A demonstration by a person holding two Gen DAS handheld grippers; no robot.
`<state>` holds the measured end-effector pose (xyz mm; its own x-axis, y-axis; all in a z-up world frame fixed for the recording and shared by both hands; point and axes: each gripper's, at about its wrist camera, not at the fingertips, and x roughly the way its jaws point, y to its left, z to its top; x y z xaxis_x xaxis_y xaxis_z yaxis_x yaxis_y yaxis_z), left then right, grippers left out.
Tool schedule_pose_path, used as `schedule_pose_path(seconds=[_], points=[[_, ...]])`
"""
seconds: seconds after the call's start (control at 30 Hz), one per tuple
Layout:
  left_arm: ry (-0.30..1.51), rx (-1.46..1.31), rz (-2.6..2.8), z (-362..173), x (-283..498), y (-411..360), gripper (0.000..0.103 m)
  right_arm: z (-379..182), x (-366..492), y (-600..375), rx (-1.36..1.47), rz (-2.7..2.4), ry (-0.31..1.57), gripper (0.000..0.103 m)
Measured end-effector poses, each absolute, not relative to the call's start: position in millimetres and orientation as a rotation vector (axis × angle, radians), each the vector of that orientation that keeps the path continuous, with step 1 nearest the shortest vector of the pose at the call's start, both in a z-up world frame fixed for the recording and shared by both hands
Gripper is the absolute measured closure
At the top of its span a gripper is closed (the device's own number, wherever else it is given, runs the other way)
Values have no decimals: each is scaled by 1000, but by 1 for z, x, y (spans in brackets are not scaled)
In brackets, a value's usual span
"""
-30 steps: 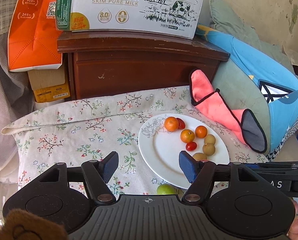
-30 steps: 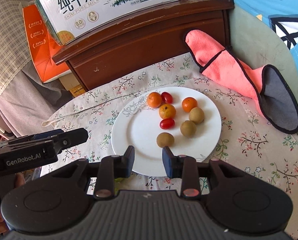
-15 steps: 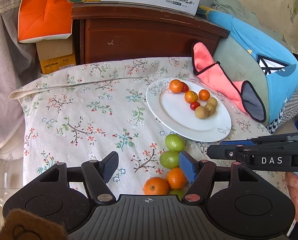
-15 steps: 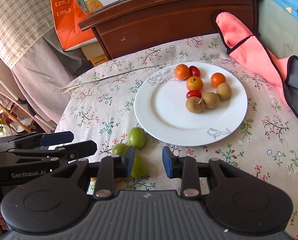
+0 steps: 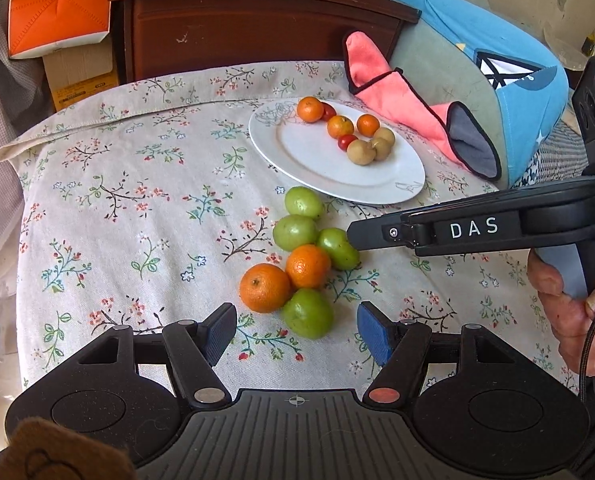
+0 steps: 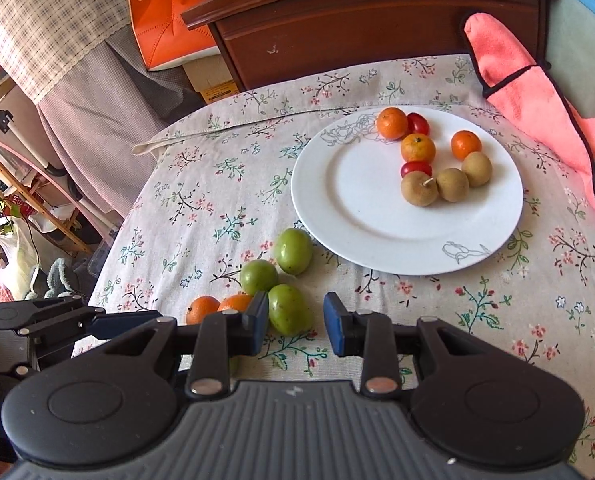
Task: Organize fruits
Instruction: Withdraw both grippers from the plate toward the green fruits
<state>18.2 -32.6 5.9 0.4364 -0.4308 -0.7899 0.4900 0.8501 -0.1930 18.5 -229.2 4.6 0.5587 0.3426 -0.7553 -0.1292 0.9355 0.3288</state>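
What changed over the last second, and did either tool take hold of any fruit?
Both tools pulled back from the white plate toward the loose fruit on the floral cloth. The right tool now brackets a green plum; the left tool sits before another green plum and an orange mandarin. Both stay open; nothing grasped. Plate fruit hardly shifted.

Clustered green fruits point(image 5: 302, 229) and oranges point(image 5: 264, 287) beside fruit-laden white plate point(image 5: 317, 168)

Your left tool point(image 5: 295, 330) hangs wide open, green fruit point(image 5: 308, 313) right between its fingers, two oranges point(image 5: 264, 287) just ahead.
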Motion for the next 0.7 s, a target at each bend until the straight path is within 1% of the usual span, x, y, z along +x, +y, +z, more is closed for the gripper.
schedule_pose_path(seconds=[0.27, 0.3, 0.57, 0.7], points=[[1009, 70, -527, -7, 18, -44, 38, -2, 23, -223, 217, 295, 960, 71], [1010, 72, -526, -9, 18, -45, 40, -3, 23, -222, 212, 295, 962, 71], [990, 43, -494, -11, 21, -47, 40, -10, 29, -215, 189, 292, 975, 71], [975, 35, -480, -11, 22, -47, 48, -10, 31, -213, 187, 294, 971, 71]])
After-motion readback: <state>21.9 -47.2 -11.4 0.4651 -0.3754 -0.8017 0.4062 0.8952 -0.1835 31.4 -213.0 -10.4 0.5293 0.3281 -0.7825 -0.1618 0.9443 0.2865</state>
